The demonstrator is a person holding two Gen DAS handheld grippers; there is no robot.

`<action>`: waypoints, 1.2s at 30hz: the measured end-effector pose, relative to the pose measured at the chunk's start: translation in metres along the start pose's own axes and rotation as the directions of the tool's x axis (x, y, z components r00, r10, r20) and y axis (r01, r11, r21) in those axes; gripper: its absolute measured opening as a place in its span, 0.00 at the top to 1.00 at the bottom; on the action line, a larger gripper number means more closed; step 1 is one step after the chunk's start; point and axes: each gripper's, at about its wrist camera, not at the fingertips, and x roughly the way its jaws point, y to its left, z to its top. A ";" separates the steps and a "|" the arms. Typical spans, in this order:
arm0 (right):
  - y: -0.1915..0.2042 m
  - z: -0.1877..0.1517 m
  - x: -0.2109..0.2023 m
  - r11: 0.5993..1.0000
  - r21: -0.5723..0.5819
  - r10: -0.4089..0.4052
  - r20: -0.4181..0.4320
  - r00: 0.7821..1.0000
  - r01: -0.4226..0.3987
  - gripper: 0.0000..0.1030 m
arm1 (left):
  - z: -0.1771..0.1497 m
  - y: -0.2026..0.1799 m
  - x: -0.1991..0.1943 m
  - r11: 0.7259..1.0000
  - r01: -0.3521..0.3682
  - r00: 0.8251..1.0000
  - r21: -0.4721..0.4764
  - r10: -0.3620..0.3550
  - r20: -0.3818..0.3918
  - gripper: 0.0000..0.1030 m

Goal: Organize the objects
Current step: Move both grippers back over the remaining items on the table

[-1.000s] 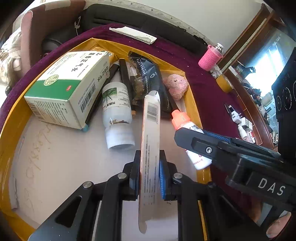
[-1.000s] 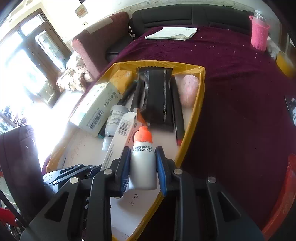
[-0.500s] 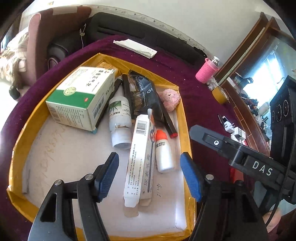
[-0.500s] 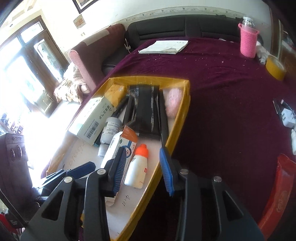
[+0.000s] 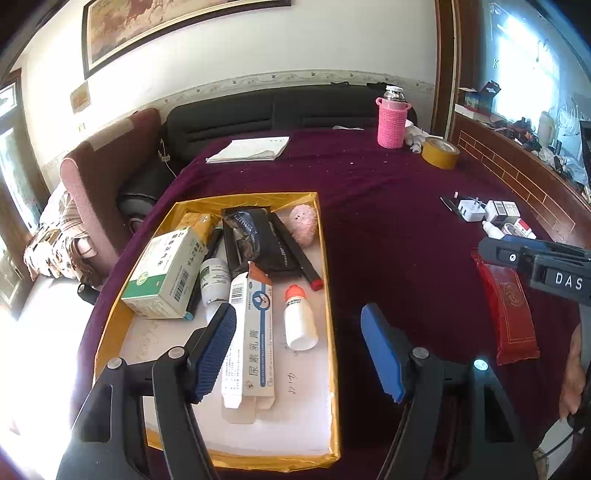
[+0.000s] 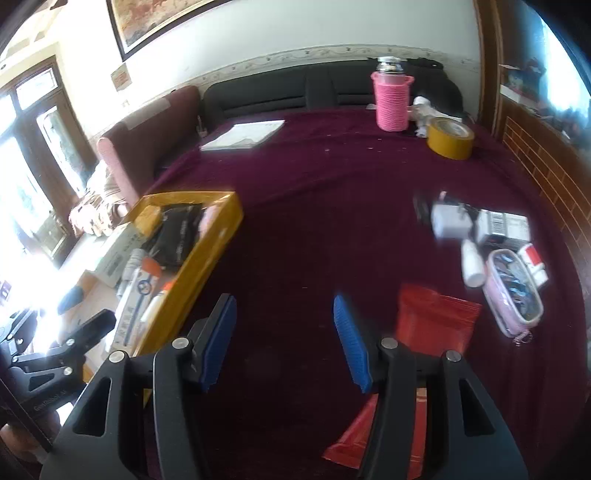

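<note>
Both grippers, left gripper [image 5: 299, 347] and right gripper [image 6: 284, 339], gaping, empty. Next: right to red pouch [image 6: 432, 317]; pinch edge, lift flat into yellow tray [image 6: 207, 251].

A home living room is indicated: a framed painting [image 5: 177, 26] is hung above a black sofa [image 5: 258, 114], an armchair [image 5: 99, 177] is placed alongside, and a table is covered by a maroon cloth [image 5: 388, 229].

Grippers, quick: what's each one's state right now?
Left gripper: open, holding nothing, above the yellow tray.
Right gripper: open, empty, over the maroon cloth.
</note>
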 end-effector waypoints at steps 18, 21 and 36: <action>-0.214 -0.006 -0.019 0.926 0.332 -0.193 0.007 0.981 0.180 0.47 | 0.006 -0.077 0.018 0.986 -0.028 0.997 0.163 0.040 -0.069 0.38; -0.225 -0.011 -0.015 0.918 0.361 -0.176 -0.001 0.984 0.164 0.47 | 0.004 -0.084 0.023 0.984 -0.022 0.996 0.176 0.038 -0.086 0.38; -0.219 -0.001 -0.003 0.945 0.321 -0.072 0.011 0.997 0.064 0.47 | -0.008 -0.101 0.036 0.984 0.113 0.981 0.139 -0.089 -0.171 0.38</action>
